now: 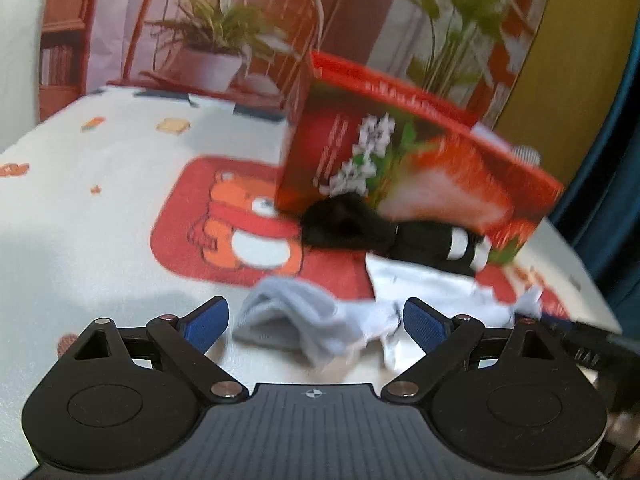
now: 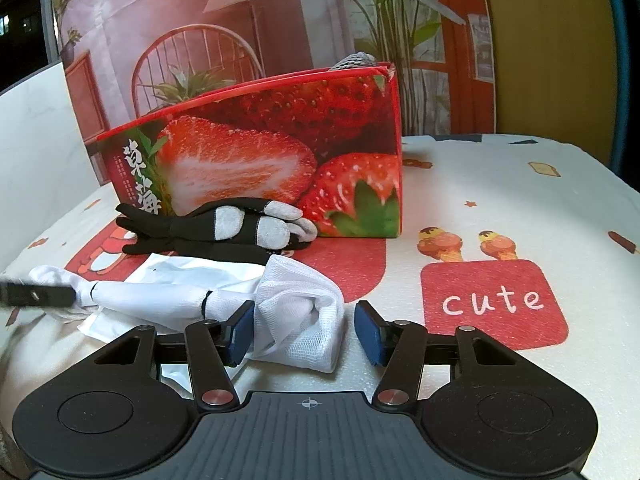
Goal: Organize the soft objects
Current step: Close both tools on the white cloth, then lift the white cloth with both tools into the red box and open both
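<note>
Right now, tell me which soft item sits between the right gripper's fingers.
The white mesh cloth, between the open right gripper. The black-and-grey gloves lie farther back against the strawberry box.

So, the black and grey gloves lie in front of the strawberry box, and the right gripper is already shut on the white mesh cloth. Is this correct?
Not quite. The right gripper is open: in the right wrist view its jaws stand apart on either side of the white mesh cloth, not clamped on it. The rest holds: the black and grey gloves lie in front of the strawberry box.
</note>
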Available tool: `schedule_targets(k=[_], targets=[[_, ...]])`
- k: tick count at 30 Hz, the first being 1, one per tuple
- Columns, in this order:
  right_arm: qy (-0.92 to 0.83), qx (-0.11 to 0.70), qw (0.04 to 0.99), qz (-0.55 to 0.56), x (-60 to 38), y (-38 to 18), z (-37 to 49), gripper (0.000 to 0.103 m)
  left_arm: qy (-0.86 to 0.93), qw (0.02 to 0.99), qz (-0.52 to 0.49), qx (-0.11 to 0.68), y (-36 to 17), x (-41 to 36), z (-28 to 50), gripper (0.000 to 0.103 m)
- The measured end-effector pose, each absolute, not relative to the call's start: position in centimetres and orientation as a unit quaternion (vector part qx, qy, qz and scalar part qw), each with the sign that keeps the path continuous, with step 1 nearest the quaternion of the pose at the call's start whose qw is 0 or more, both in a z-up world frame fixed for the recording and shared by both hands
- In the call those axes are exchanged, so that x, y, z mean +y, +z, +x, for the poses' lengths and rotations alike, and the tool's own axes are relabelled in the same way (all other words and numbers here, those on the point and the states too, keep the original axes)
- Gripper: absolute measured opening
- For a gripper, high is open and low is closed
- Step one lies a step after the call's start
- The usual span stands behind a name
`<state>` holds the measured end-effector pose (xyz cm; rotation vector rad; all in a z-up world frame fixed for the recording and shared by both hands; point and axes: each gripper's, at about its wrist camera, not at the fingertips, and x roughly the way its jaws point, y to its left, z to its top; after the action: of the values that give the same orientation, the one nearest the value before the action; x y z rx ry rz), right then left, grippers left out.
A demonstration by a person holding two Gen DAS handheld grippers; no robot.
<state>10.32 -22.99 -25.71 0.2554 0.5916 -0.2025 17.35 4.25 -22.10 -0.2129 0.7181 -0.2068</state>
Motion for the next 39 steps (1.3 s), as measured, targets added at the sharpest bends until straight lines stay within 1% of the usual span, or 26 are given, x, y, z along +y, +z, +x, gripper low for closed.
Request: schedule_targets(k=[2,4,6,8,11,13,15,16,18,19,21,23,25,27,30,35,39], targets=[[-0.099,0.290,0.944,0.125,-23.0,-25.7,10.3,0.050,-0.089,0.930,-0.104,0.342,-21.8,4.3,17.4,0.095],[-0.099,0.290,0.944,0.125,-23.0,-25.7,10.3,0.050,-0.078,0.929,-0.107,0.347,-22.1,4.5,17.7,0.090],[-0.099,0.290,0.944,0.124,-22.9,-25.7,10.4,0.050,-0.076,0.924,-0.111,0.358,-22.5,4.7,18.0,0.075],[-0.099,0.291,0.944,0.122,-22.9,-25.7,10.4,0.049,-0.079,0.920,-0.108,0.367,-22.8,4.6,18.2,0.067],[-0.099,0.291,0.944,0.121,-22.8,-25.7,10.4,0.049,-0.083,0.921,-0.094,0.368,-23.1,4.3,18.1,0.065],[-0.098,0.292,0.944,0.120,-22.8,-25.8,10.4,0.049,-0.081,0.922,-0.084,0.369,-23.2,4.1,18.0,0.061],[-0.097,0.292,0.944,0.118,-22.8,-25.8,10.4,0.048,-0.075,0.923,-0.074,0.369,-23.3,4.1,18.0,0.048],[-0.097,0.293,0.944,0.117,-22.8,-25.8,10.5,0.048,-0.073,0.924,-0.070,0.370,-23.3,4.1,18.0,0.045],[-0.094,0.293,0.944,0.115,-22.8,-25.8,10.5,0.045,-0.072,0.925,-0.064,0.368,-23.3,4.2,18.0,0.031],[-0.092,0.294,0.945,0.114,-22.8,-25.8,10.5,0.045,-0.077,0.924,-0.063,0.370,-23.3,4.3,18.0,0.029],[-0.089,0.294,0.945,0.115,-22.8,-25.8,10.5,0.041,-0.085,0.924,-0.059,0.367,-23.1,4.0,17.8,0.019],[-0.088,0.294,0.945,0.115,-22.8,-25.8,10.5,0.039,-0.090,0.927,-0.046,0.362,-22.9,3.6,17.6,0.016],[-0.087,0.294,0.945,0.116,-22.8,-25.7,10.4,0.034,-0.092,0.929,-0.037,0.358,-22.7,3.3,17.4,0.013],[-0.087,0.291,0.946,0.115,-22.8,-25.5,10.3,0.024,-0.092,0.931,-0.034,0.352,-22.3,3.3,17.2,0.013],[-0.076,0.283,0.948,0.123,-22.8,-24.7,10.0,0.011,-0.089,0.936,-0.035,0.338,-21.5,3.5,17.0,0.012],[-0.063,0.256,0.958,0.113,-22.4,-22.0,9.5,0.010,-0.084,0.949,-0.022,0.303,-18.7,3.6,16.8,0.012],[-0.052,0.223,0.970,0.079,-22.2,-18.4,10.3,0.010,-0.082,0.962,-0.008,0.261,-15.3,3.5,17.4,0.012]])
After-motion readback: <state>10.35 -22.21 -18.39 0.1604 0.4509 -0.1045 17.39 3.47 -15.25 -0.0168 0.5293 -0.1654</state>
